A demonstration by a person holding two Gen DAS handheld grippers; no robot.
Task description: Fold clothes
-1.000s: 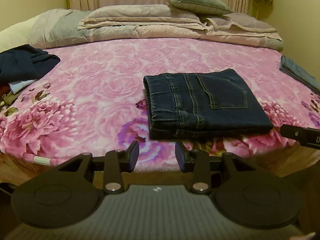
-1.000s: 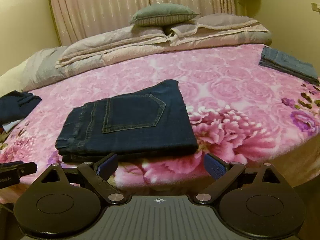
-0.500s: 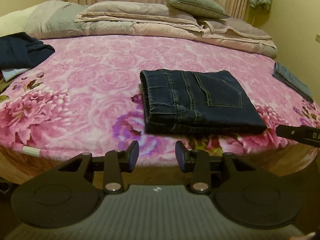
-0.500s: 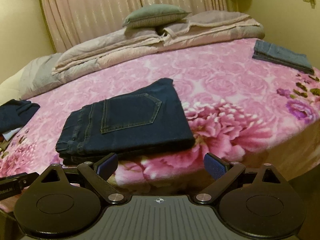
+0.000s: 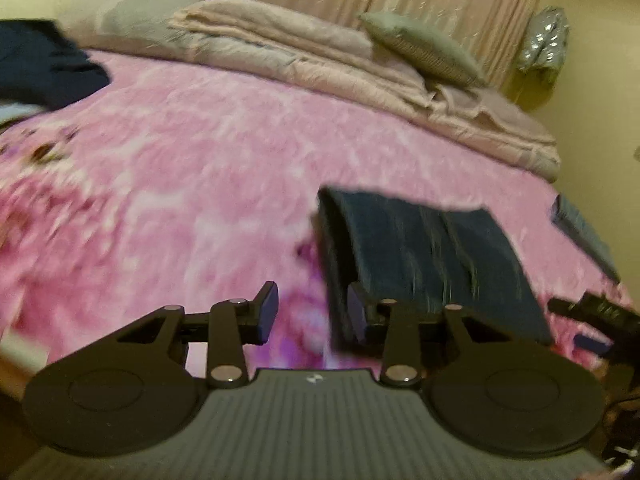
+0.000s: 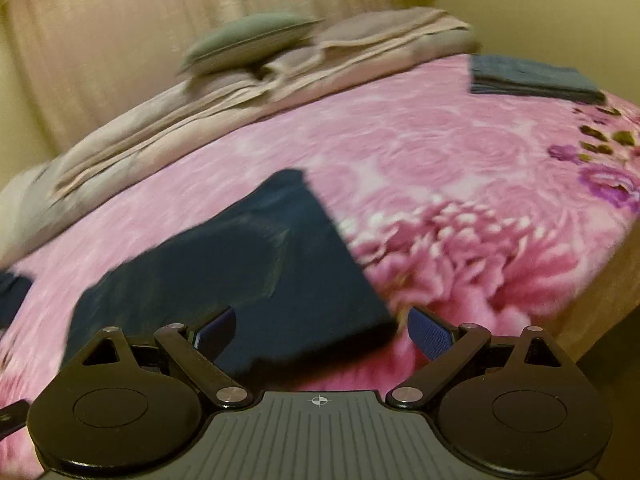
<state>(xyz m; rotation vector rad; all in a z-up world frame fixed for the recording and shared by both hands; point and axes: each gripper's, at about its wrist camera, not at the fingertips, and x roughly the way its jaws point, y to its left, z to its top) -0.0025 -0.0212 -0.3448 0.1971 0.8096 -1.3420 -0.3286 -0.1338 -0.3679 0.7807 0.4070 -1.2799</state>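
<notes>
The folded jeans (image 5: pixel 432 256) lie flat on the pink blanket (image 5: pixel 192 184) near the bed's front edge. The left gripper (image 5: pixel 313 312) hangs just before their left end, fingers apart, holding nothing. The right gripper (image 6: pixel 320 330) gapes wide over their near right corner, also empty.

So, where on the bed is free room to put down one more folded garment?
The widest bare patch of the pink blanket lies between the dark clothes pile and the folded dark jeans. A second one lies between those jeans and the folded blue jeans. The head end is crowded with folded bedding and a pillow.
</notes>
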